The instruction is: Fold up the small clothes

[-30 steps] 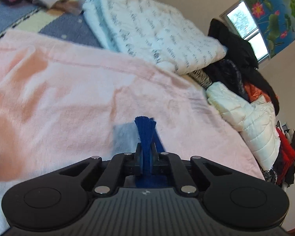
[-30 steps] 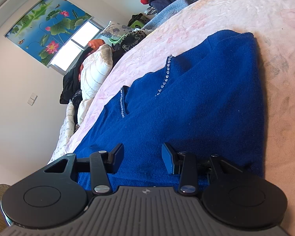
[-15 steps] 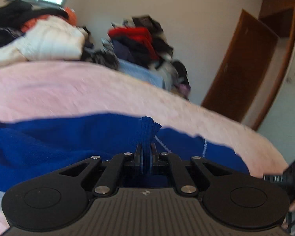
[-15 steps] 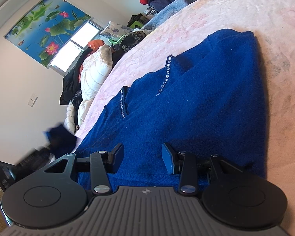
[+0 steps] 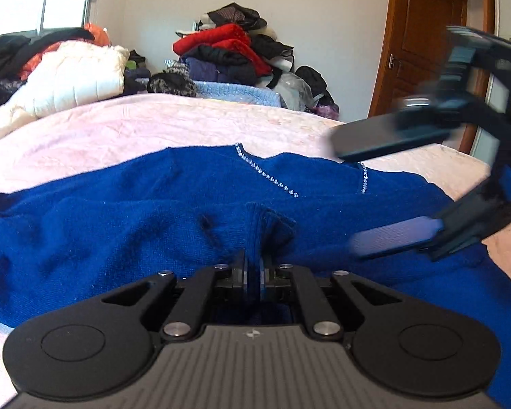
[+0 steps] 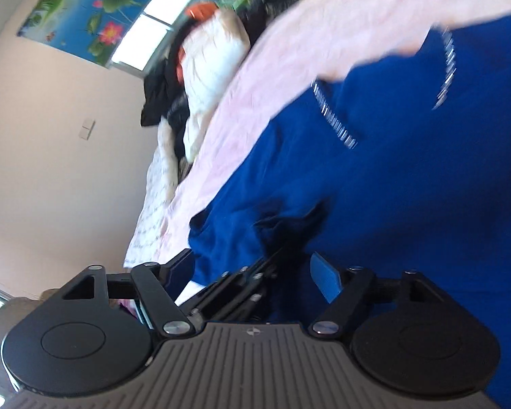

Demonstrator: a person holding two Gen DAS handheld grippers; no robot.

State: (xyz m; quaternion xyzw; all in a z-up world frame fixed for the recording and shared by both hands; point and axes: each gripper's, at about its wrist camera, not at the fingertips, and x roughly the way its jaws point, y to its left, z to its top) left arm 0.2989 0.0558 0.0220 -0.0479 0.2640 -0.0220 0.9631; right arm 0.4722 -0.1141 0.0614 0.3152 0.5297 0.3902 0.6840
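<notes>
Left gripper [image 5: 253,266] pinches sweater [image 5: 119,211] — folded.

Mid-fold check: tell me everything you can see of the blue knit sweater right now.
The deep blue knit sweater lies spread on the pink bedspread, rumpled. Two rhinestone lines trim its neckline. The left gripper is shut on a ribbed fold of it. The right gripper hangs open over its right part.
</notes>
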